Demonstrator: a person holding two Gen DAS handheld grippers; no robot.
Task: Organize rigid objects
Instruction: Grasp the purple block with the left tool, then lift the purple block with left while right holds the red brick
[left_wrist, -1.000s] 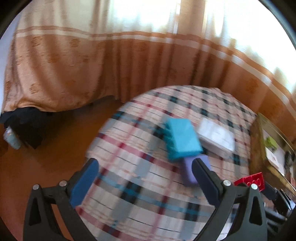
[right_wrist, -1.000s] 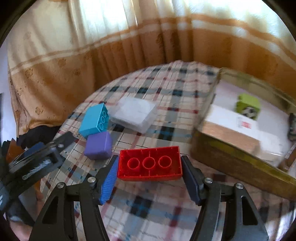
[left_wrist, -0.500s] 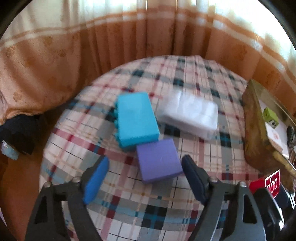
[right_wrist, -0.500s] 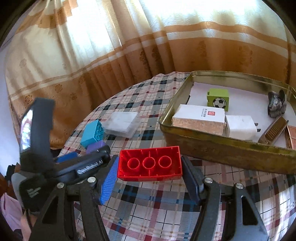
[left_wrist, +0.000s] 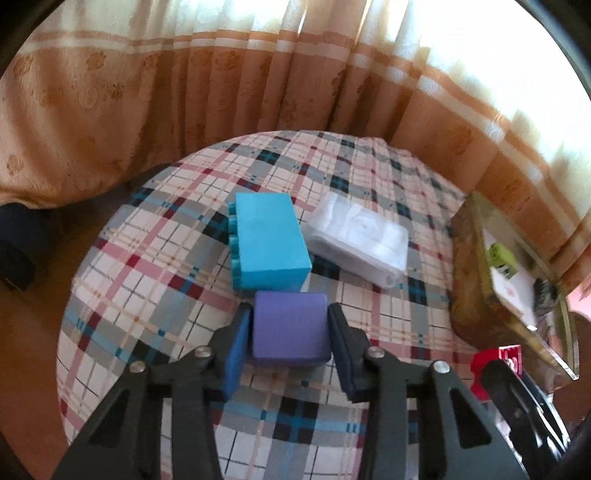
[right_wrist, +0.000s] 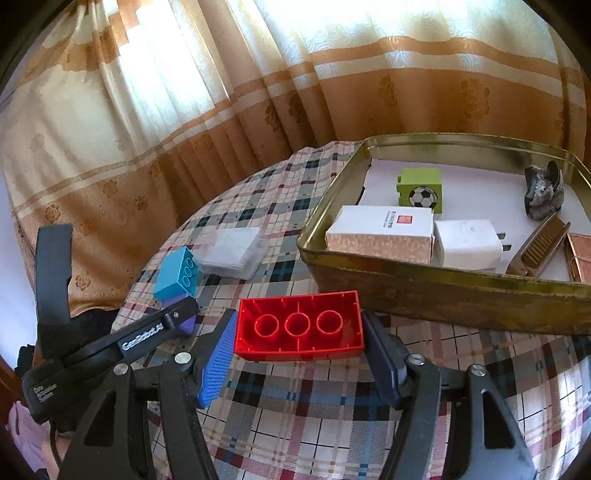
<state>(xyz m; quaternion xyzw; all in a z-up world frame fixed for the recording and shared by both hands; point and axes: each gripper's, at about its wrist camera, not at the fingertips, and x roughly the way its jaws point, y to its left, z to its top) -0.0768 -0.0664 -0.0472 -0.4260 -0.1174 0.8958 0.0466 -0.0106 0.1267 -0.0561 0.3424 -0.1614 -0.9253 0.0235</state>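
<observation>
Now left gripper, wide open and short of target half second earlier, had closed pads onto small purple rectangular block on plaid tablecloth. Right gripper still clamped red plastic building brick beside brass-coloured metal tray. Judged: lift next.

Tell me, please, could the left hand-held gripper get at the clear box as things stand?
Probably not yet: the left hand-held gripper is shut on the purple block, and the clear box lies beyond, right of the blue brick.
</observation>
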